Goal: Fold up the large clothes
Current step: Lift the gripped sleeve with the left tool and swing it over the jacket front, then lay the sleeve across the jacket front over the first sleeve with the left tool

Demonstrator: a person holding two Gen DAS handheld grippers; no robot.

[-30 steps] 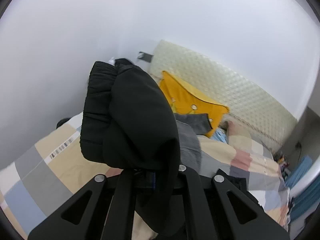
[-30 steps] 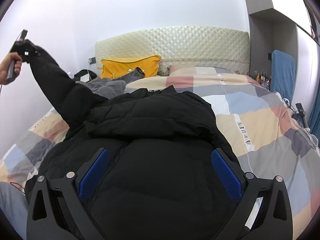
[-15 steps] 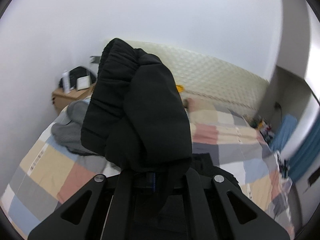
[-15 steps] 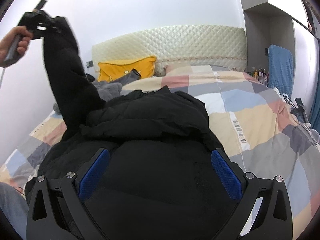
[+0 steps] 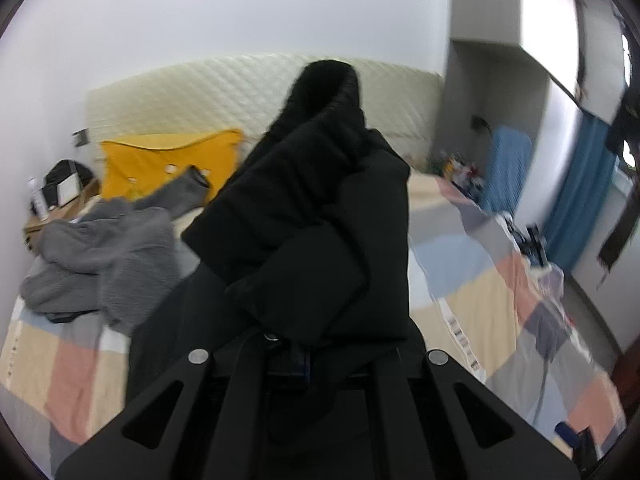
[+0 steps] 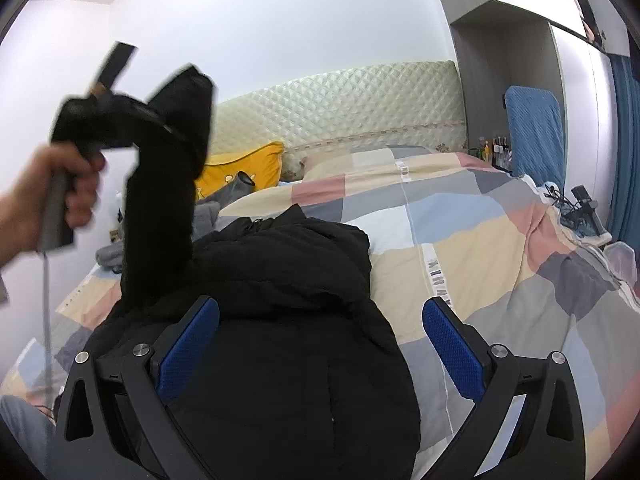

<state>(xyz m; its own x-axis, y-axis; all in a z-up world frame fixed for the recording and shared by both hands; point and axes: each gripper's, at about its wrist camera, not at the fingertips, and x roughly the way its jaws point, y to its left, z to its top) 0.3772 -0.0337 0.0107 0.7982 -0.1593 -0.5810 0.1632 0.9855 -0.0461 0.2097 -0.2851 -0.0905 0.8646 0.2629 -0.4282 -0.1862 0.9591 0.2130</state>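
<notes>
A black puffer jacket (image 6: 280, 300) lies on the patchwork bed. My left gripper (image 6: 120, 120) is shut on the jacket's sleeve (image 6: 160, 208) and holds it raised high over the jacket's left side. In the left wrist view the sleeve (image 5: 320, 220) bunches over the gripper (image 5: 296, 356) and hides its fingertips. My right gripper (image 6: 320, 340) is open, with blue pads (image 6: 188, 344) either side of the jacket's lower body, holding nothing.
A patchwork quilt (image 6: 460, 240) covers the bed. A grey garment (image 5: 104, 248) and a yellow pillow (image 5: 160, 160) lie near the quilted headboard (image 6: 340, 108). A nightstand (image 5: 52, 204) is left, a blue chair (image 6: 532, 128) and cluttered items right.
My left gripper has swung the sleeve up and rightward, toward the jacket's middle. Its view has turned from the left wall to the headboard. The right gripper has stayed open over the jacket.
</notes>
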